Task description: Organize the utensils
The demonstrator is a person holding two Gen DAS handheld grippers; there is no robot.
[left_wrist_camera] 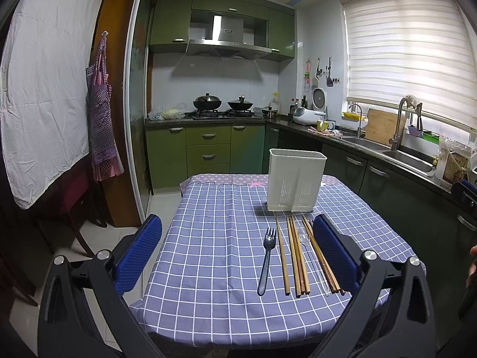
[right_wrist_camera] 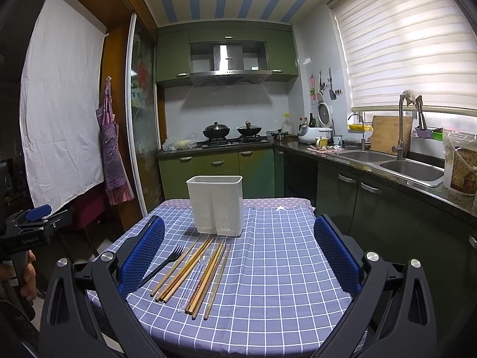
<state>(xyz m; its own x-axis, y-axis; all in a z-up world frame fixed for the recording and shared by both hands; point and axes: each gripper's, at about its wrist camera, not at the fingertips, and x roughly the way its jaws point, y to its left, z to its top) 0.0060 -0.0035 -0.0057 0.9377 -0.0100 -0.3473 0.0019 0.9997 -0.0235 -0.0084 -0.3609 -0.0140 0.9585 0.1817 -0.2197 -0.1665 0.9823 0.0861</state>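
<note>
A white two-compartment utensil holder [left_wrist_camera: 295, 184] [right_wrist_camera: 216, 204] stands upright at the far side of the checked table [left_wrist_camera: 208, 253] [right_wrist_camera: 283, 268]. In front of it lie a dark plastic fork [left_wrist_camera: 266, 261] [right_wrist_camera: 163, 264], several wooden chopsticks [left_wrist_camera: 296, 256] [right_wrist_camera: 190, 271] and a clear plastic spoon [left_wrist_camera: 313, 261] [right_wrist_camera: 193, 280], side by side. My left gripper [left_wrist_camera: 237, 238] is open and empty above the table's near edge. My right gripper [right_wrist_camera: 238, 241] is open and empty, hovering above the near side; the utensils lie under its left finger [right_wrist_camera: 143, 256]. The left gripper also shows at the left edge of the right wrist view [right_wrist_camera: 29, 223].
Green kitchen cabinets, a stove with two woks [right_wrist_camera: 232, 132] and a double sink [right_wrist_camera: 396, 164] run along the back and right walls. A white cloth [left_wrist_camera: 44, 89] and an apron [left_wrist_camera: 101, 113] hang at left. A dark chair [left_wrist_camera: 71, 205] stands left of the table.
</note>
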